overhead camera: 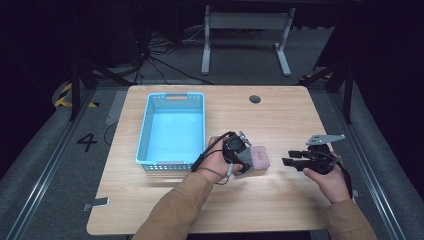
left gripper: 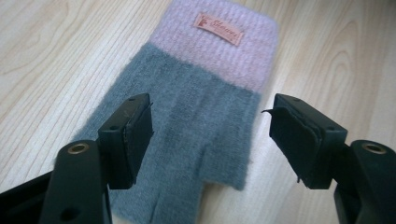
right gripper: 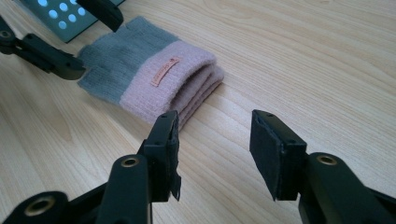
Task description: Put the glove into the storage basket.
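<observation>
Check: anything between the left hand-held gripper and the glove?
Nothing visible. The left hand-held gripper hangs open right over the glove, its jaws straddling the grey part, pads not pressing. The glove lies flat on the table beside the blue basket.

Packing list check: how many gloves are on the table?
1 for certain: a grey and pink glove lies flat on the table, right of the blue basket. Its layered cuff may hide a second glove underneath.
</observation>
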{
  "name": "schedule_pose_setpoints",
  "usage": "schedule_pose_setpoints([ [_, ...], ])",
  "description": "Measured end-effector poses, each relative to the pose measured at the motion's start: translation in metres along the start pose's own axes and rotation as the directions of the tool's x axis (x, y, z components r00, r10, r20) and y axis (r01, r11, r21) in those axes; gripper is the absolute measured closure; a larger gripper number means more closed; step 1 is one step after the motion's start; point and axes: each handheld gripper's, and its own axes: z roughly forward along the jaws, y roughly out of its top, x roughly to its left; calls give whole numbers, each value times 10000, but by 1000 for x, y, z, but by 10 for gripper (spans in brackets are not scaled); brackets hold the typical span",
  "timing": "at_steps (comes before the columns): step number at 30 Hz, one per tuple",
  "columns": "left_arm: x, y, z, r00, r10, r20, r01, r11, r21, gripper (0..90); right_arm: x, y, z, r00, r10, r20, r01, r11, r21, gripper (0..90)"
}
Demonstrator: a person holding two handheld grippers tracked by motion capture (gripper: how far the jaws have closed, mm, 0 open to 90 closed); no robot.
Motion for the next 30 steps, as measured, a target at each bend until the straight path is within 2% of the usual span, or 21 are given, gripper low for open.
schedule_pose_setpoints([
  [7, 8, 4, 15, 9988, -466, -158, 464, 9989, -92, 285, -1, -1, -1, 10000, 7, -66, -7, 10000, -84, 510],
  [10, 11, 4, 23, 9984, -570, -7, 570, 9983, 104, 274, -1, -1, -2, 10000, 58, -64, -59, 9999, -120, 505],
  [15, 11, 4, 29, 9983, -578, -117, 581, 9979, 296, 246, -1, -1, -2, 10000, 35, -63, -35, 10000, -85, 502],
  [17, 12, 4, 31, 9988, -458, -176, 464, 9984, 336, 237, -2, -1, -1, 10000, 51, -37, -51, 10000, -49, 500],
  [19, 11, 3, 33, 9988, -324, -369, 340, 9986, 417, 230, -3, -2, -1, 10000, 96, -11, -96, 10000, 4, 496],
  [21, 11, 3, 35, 9980, -160, -608, 190, 9986, 491, 186, -3, -2, 0, 9999, 107, -22, -107, 9999, 31, 494],
  [24, 11, 2, 37, 9980, -240, -587, 266, 9987, 444, 170, -2, -2, 0, 10000, 68, -49, -68, 10000, 43, 493],
  [30, 10, 0, 40, 9976, -107, -684, 132, 9993, 355, 154, -1, -2, 2, 9999, 39, -106, -38, 9999, 99, 492],
])
